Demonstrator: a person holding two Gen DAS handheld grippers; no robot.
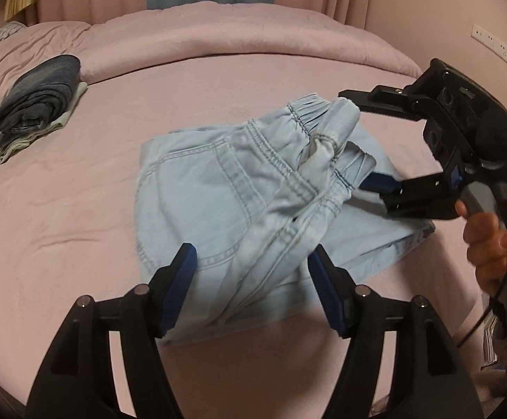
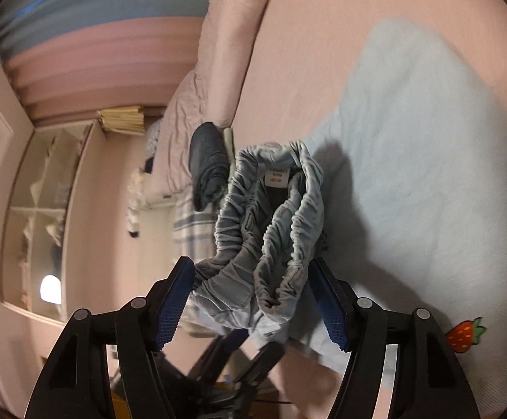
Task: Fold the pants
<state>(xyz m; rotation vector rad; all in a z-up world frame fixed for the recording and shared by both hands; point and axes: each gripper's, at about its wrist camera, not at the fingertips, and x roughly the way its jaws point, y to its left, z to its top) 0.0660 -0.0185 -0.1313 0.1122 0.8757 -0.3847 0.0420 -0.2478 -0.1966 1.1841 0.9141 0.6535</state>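
Light blue denim pants [image 1: 225, 192] lie partly folded on the pink bed, the elastic waistband [image 1: 323, 129] raised toward the right. My left gripper [image 1: 251, 279] is open, its jaws wide on either side of the near fold of the pants. My right gripper [image 1: 365, 139] is open around the bunched waistband, one finger above it and one below. In the right wrist view the gathered waistband [image 2: 271, 216] with a white label sits between the open right gripper [image 2: 251, 300] jaws; the rest of the pants [image 2: 410, 174] spreads on the bed.
A stack of folded dark jeans [image 1: 40, 97] over light clothes sits at the far left of the bed; it also shows in the right wrist view [image 2: 206, 160]. A rolled pink duvet [image 1: 239, 42] runs along the far side. A wall socket strip [image 1: 501, 49] is at right.
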